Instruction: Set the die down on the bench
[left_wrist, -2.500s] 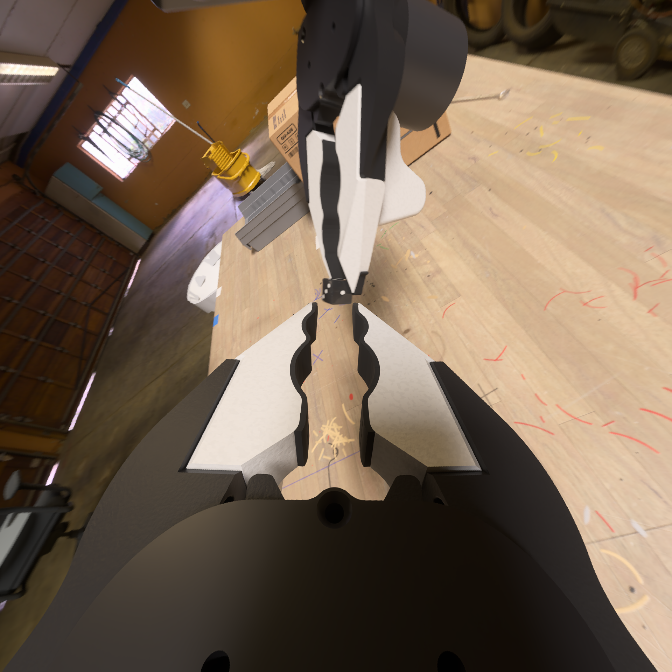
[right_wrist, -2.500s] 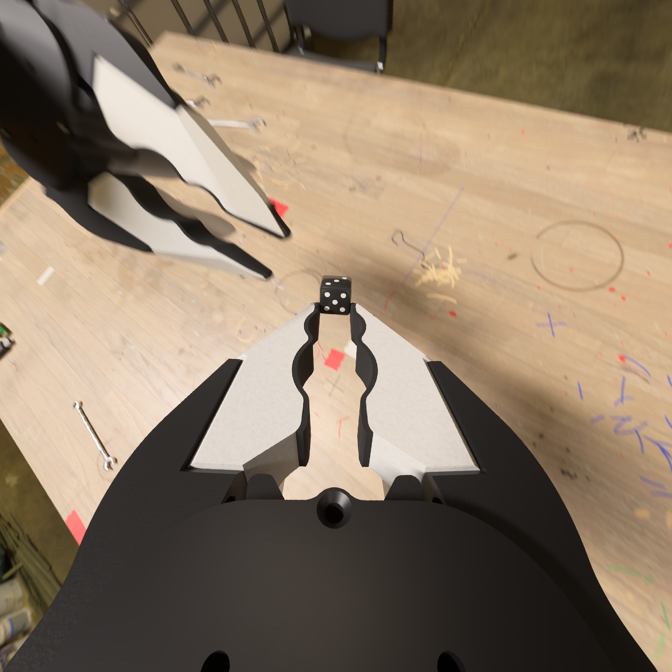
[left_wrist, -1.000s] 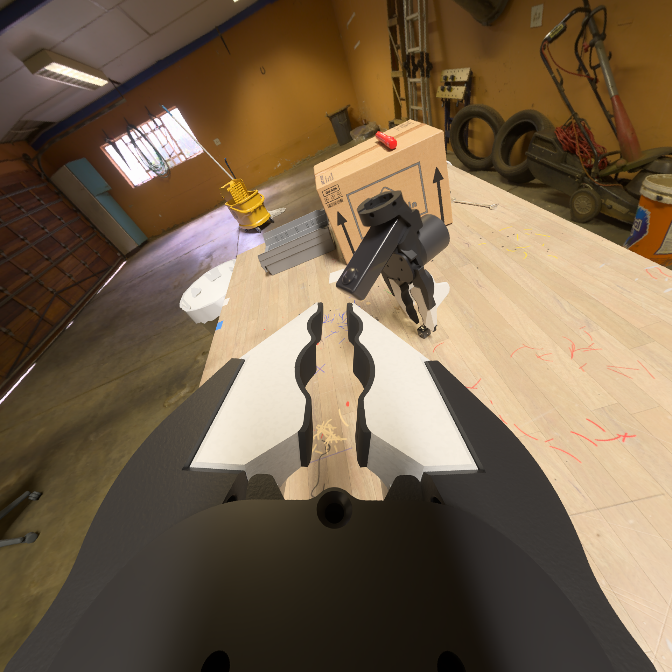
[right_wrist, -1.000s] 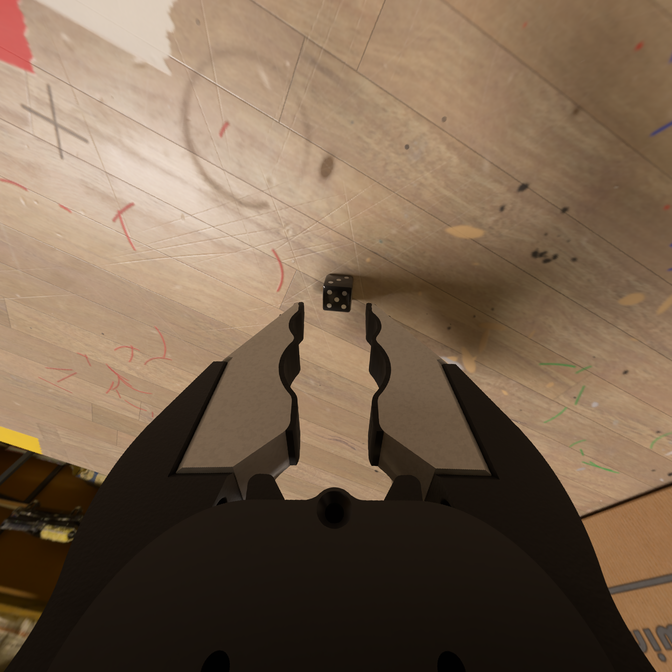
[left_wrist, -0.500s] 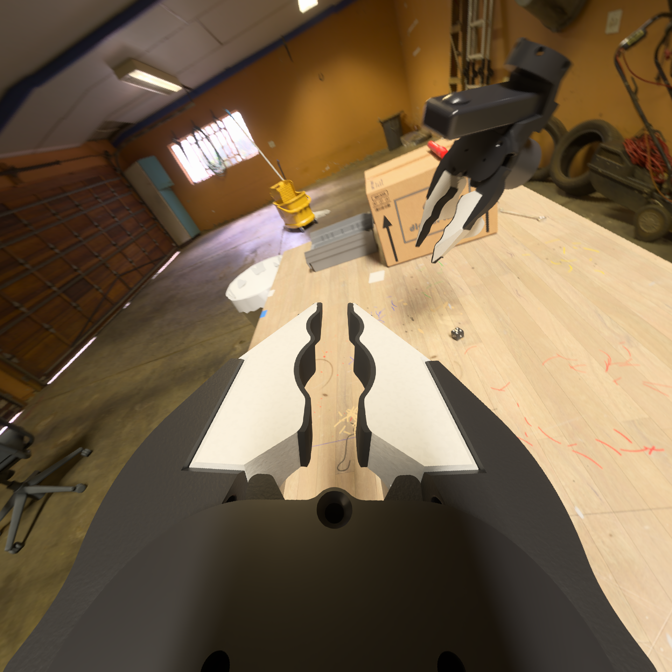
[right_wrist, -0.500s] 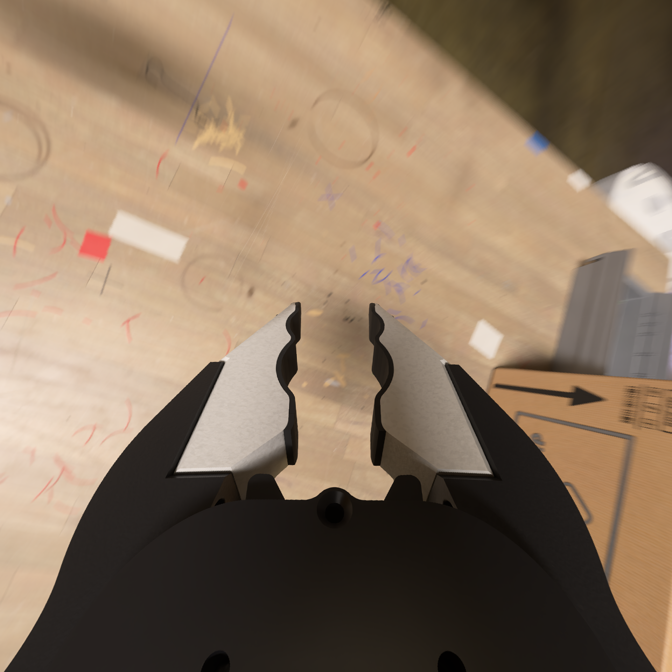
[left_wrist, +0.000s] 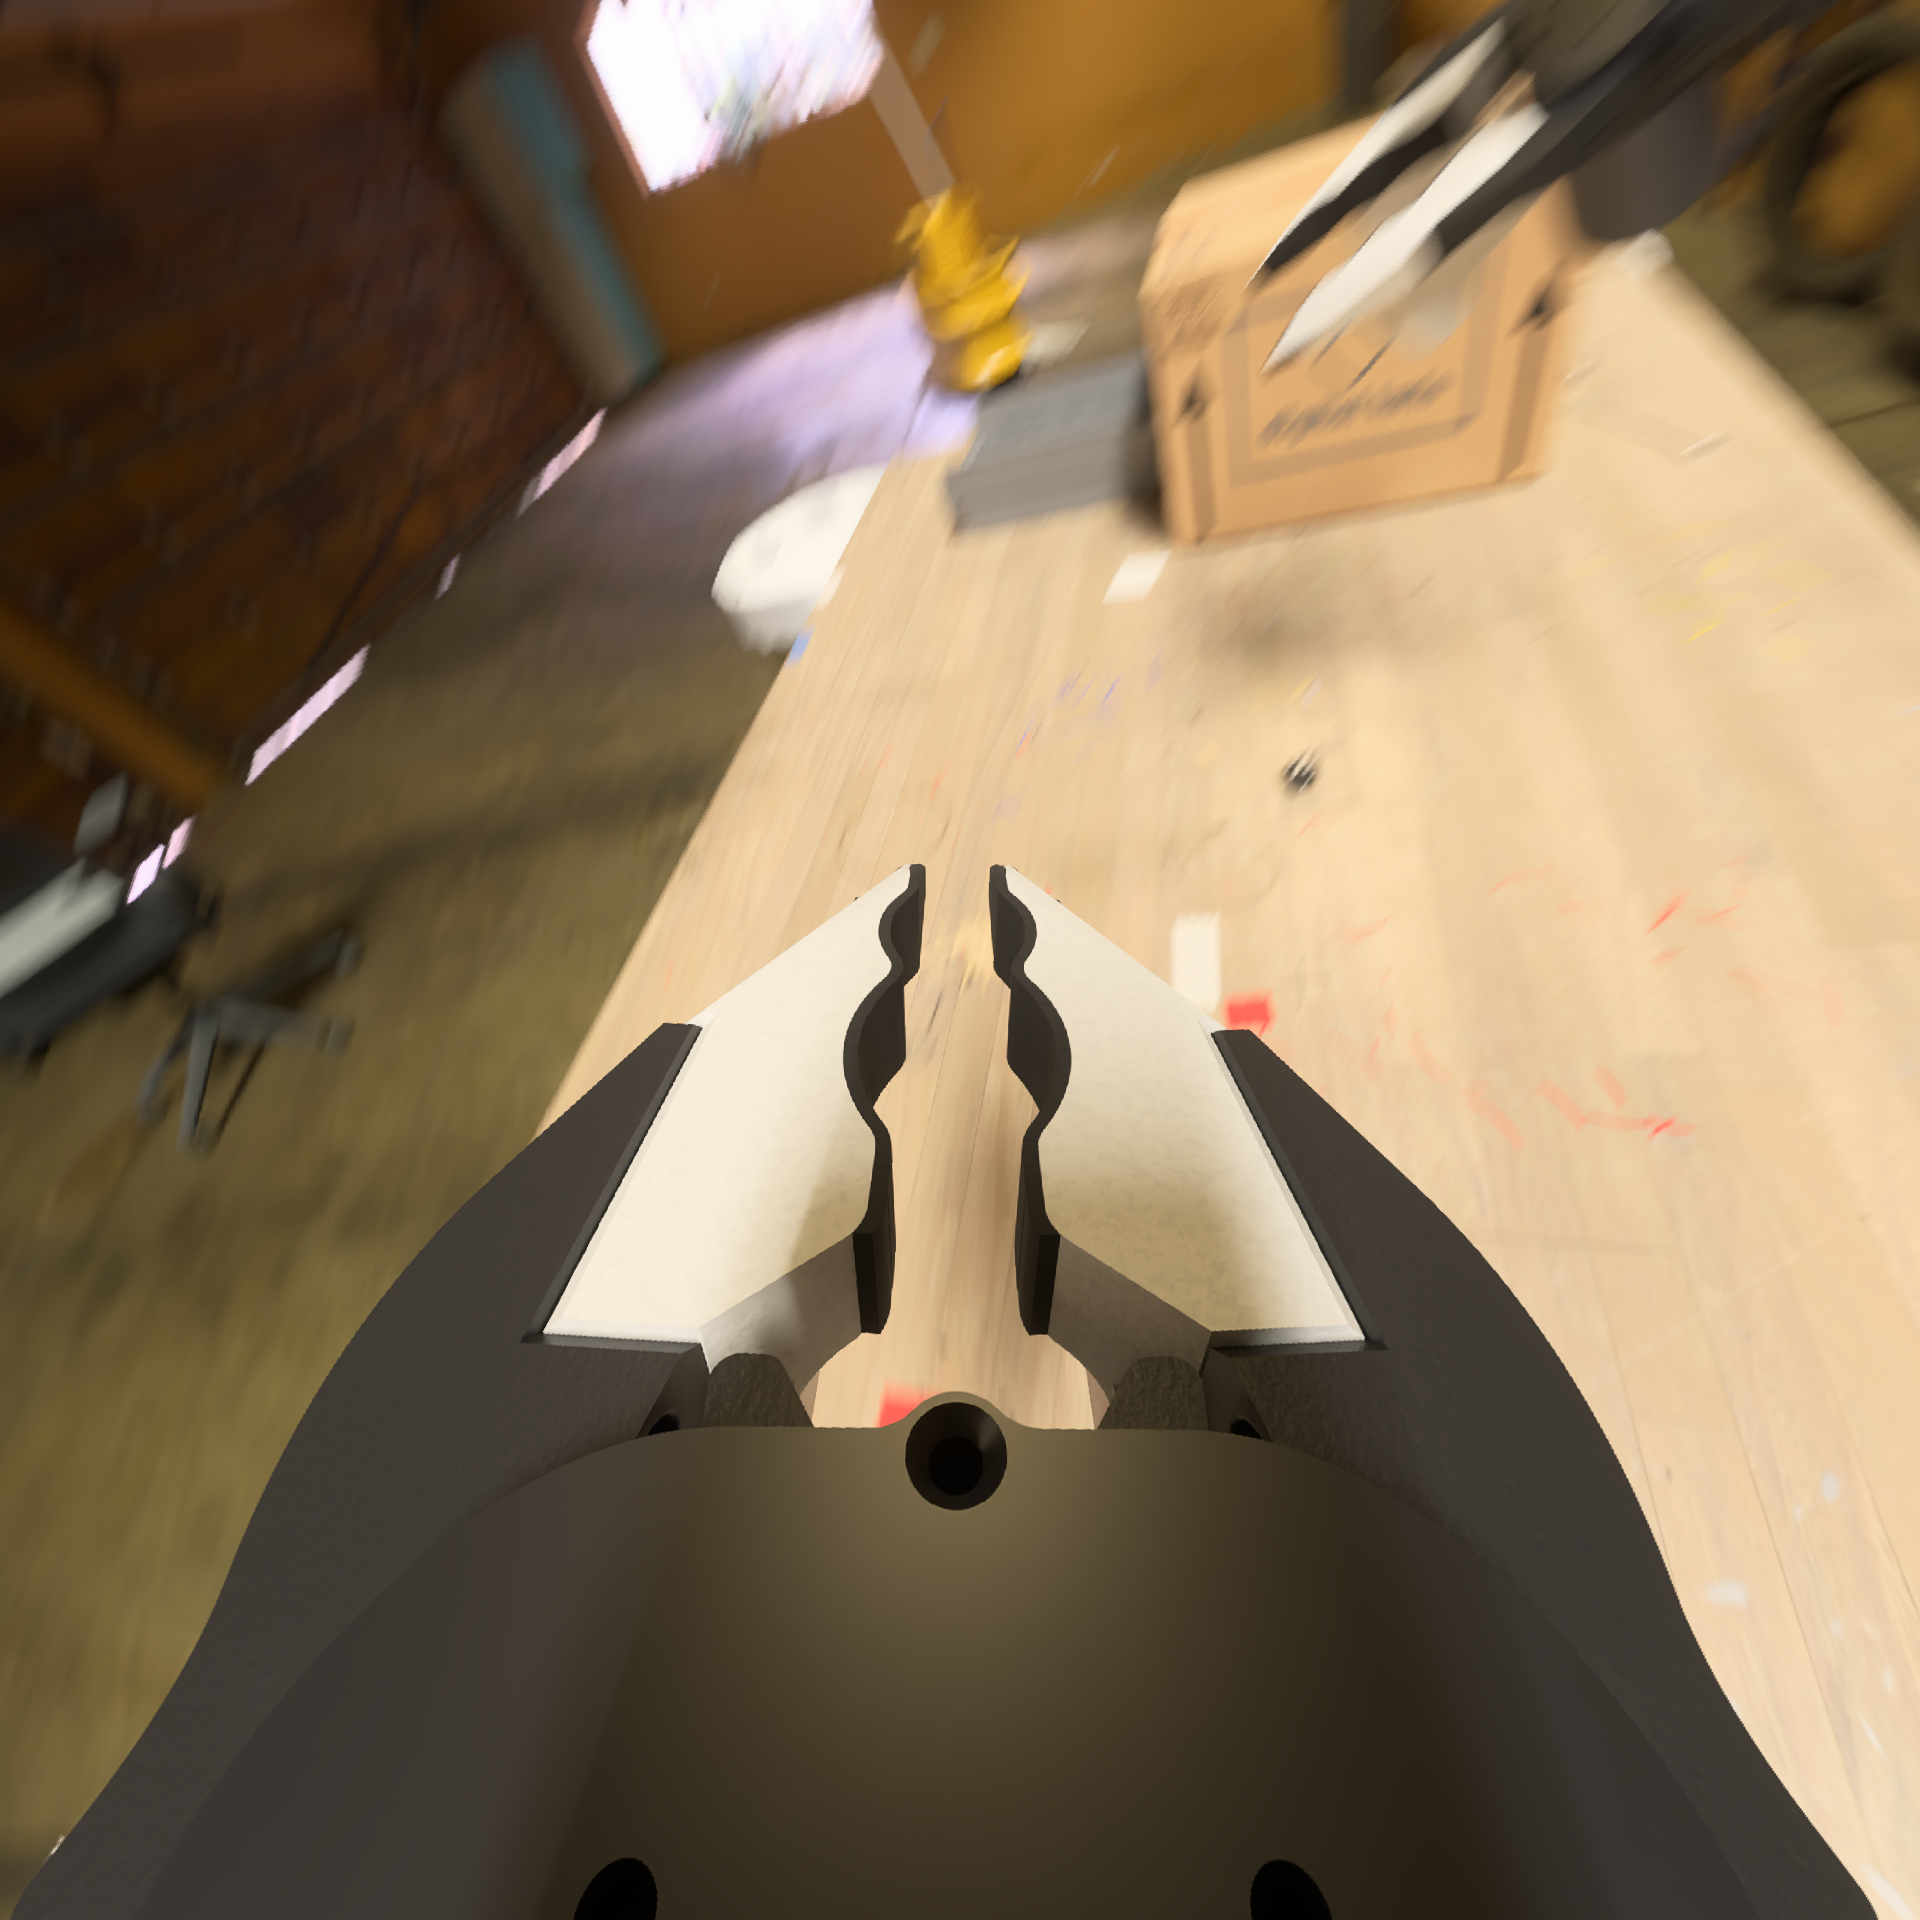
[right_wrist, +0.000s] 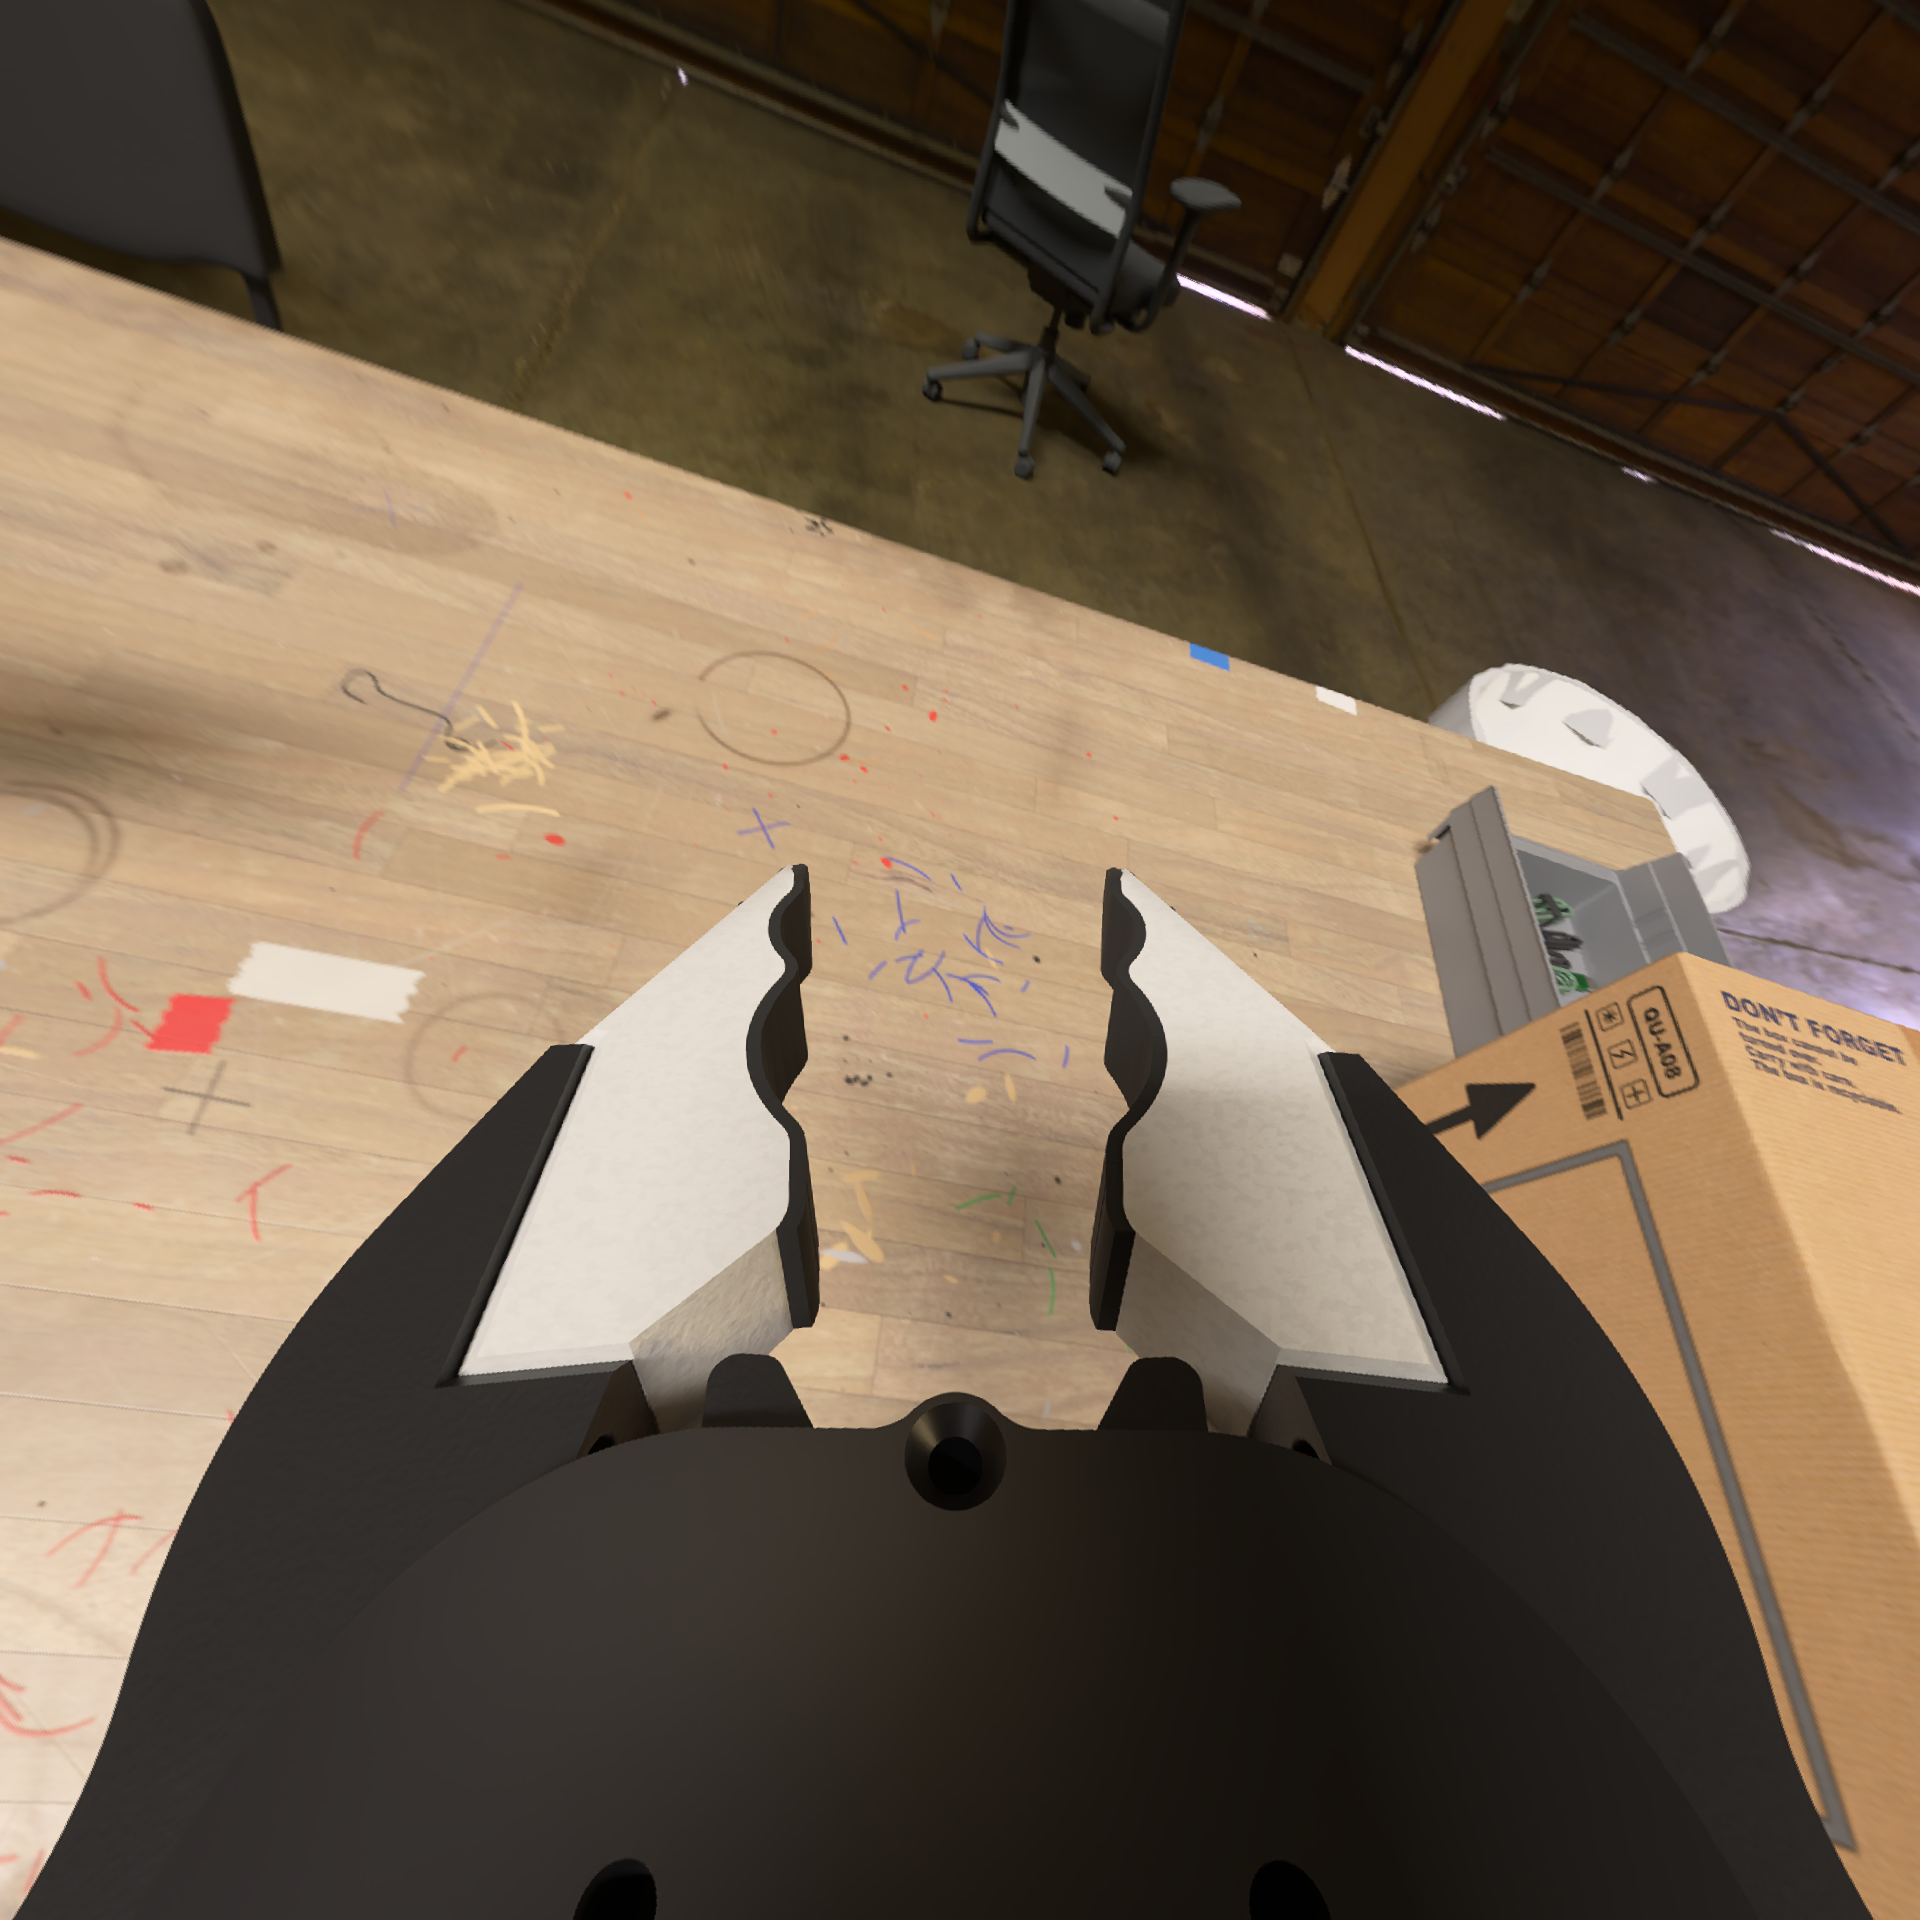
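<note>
Since a moment ago the right gripper (right_wrist: 954, 883) has lifted clear, jaws spread wide and empty; the left gripper (left_wrist: 954, 883) hangs nearly closed, gripping nothing. Alone on the desk (left_wrist: 1558, 1039) lies the die (left_wrist: 1299, 772). A careless sweep could knock it rolling.

The worktop (right_wrist: 1039, 665) is pale wood, scribbled with red, blue and green marks and bearing red and white tape patches. The die (left_wrist: 1300, 773) looks black, though blur hides any spots. Both tongs, left (left_wrist: 954, 883) and right (right_wrist: 954, 883), have white fingers on black bodies. The cardboard box (right_wrist: 1766, 1195) is tan with black print.
</note>
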